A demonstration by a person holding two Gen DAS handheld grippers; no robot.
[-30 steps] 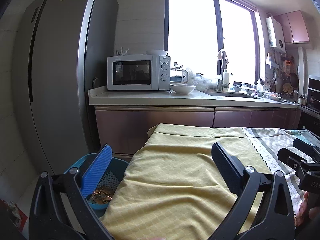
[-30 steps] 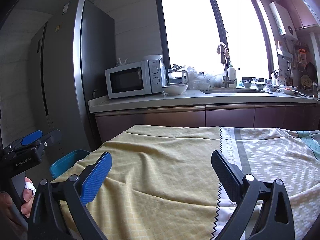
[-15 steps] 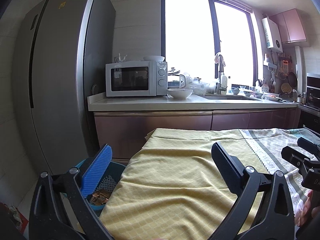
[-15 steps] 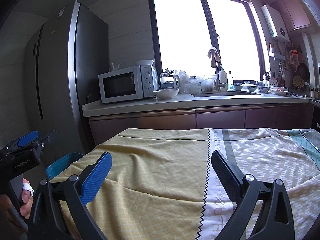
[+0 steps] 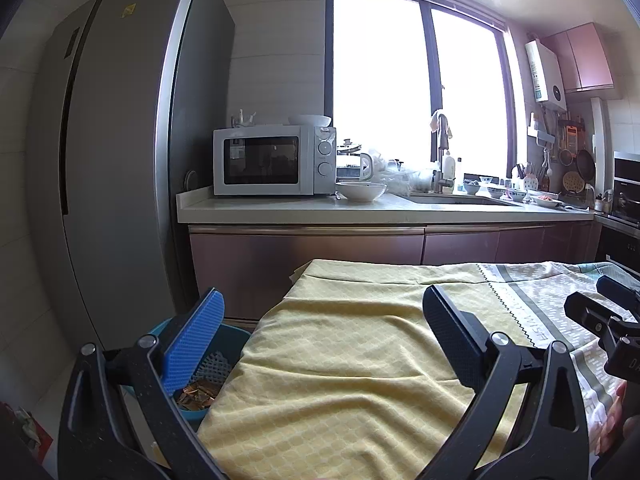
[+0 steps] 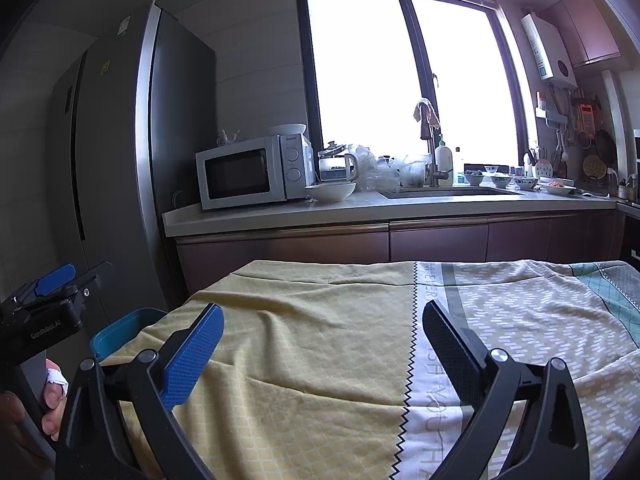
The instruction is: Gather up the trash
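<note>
A blue bin [image 5: 224,364] stands on the floor at the table's left end, with brown wrappers [image 5: 198,394] inside; its rim also shows in the right wrist view [image 6: 120,334]. My left gripper [image 5: 320,344] is open and empty, held above the table's left edge beside the bin. My right gripper [image 6: 320,344] is open and empty above the middle of the table. The table is covered by a yellow and patterned cloth [image 5: 352,368], also in the right wrist view [image 6: 320,320], with no trash visible on it.
A tall grey fridge [image 5: 120,160] stands left of the bin. Behind the table runs a counter [image 5: 380,212] with a microwave [image 5: 272,160], a white bowl [image 5: 360,191] and a sink with dishes. An oven [image 5: 624,200] is at the right.
Both grippers have risen and tilted up a little, so the table and bin sit lower in view. Both stay open and empty.
</note>
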